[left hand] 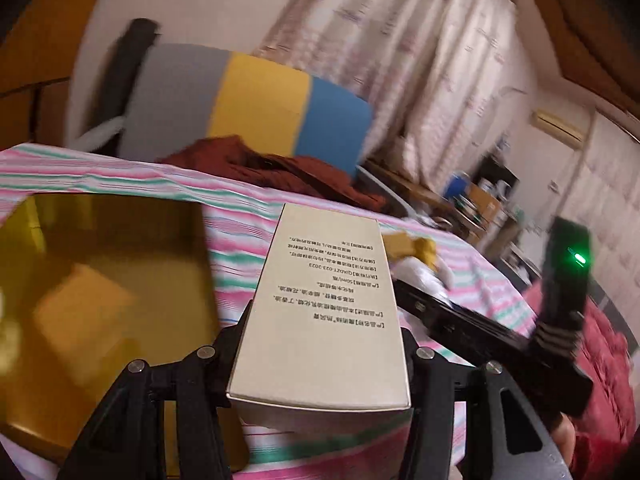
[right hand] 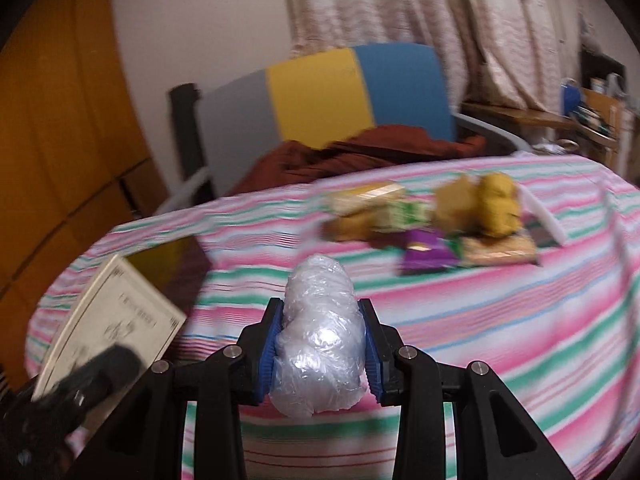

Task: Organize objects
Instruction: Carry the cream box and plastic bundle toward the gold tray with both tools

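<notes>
My left gripper (left hand: 324,320) is shut on a tall beige carton (left hand: 320,312) with printed text and holds it above the striped tablecloth (left hand: 236,216), beside a shiny gold tray (left hand: 100,280). My right gripper (right hand: 322,312) is shut on a crumpled clear plastic bundle (right hand: 320,336) held above the cloth. The carton also shows at lower left of the right wrist view (right hand: 116,312). The right gripper's black body (left hand: 500,336) shows at the right of the left wrist view.
A pile of snack packets and yellow pouches (right hand: 440,220) lies at the table's far right. A grey, yellow and blue chair (right hand: 328,96) with a rust-red cloth (right hand: 360,148) stands behind the table. Curtains and a cluttered shelf (right hand: 592,108) are beyond.
</notes>
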Motion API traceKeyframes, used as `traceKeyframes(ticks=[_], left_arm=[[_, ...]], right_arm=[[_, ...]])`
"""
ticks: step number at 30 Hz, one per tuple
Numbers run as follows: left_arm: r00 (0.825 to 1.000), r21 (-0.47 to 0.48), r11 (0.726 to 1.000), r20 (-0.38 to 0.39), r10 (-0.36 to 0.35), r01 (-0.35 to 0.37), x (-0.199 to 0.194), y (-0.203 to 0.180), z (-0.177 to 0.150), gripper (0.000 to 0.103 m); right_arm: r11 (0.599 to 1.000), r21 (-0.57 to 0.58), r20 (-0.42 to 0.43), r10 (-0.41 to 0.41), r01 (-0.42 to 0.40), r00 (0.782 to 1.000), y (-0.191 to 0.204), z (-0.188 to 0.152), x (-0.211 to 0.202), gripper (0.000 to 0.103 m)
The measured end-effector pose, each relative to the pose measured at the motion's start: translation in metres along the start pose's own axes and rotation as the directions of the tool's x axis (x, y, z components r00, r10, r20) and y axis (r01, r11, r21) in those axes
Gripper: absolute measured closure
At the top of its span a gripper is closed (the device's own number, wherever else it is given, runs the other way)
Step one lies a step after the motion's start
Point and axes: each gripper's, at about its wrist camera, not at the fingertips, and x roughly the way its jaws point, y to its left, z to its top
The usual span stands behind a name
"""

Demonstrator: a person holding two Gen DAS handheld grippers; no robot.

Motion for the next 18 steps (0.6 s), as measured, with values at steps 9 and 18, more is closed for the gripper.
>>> traceKeyframes(ticks=[9,18], left_arm=[[0.982,-0.138,0.976,0.065,0.179,-0.169,-0.041,0.092,0.035,0.050],[0.958,-0.220,0.933,-0.039,0.284,-0.285,-0.024,0.174,0.051,0.049]], right_arm=[[0.973,-0.090,-0.055,0.209,-0.213,0.976,0.097,-0.004,0.008,0.066],[0.944,-0.162,-0.173,0.258,-0.286,0.950,0.151,-0.027,0.022,0.055]])
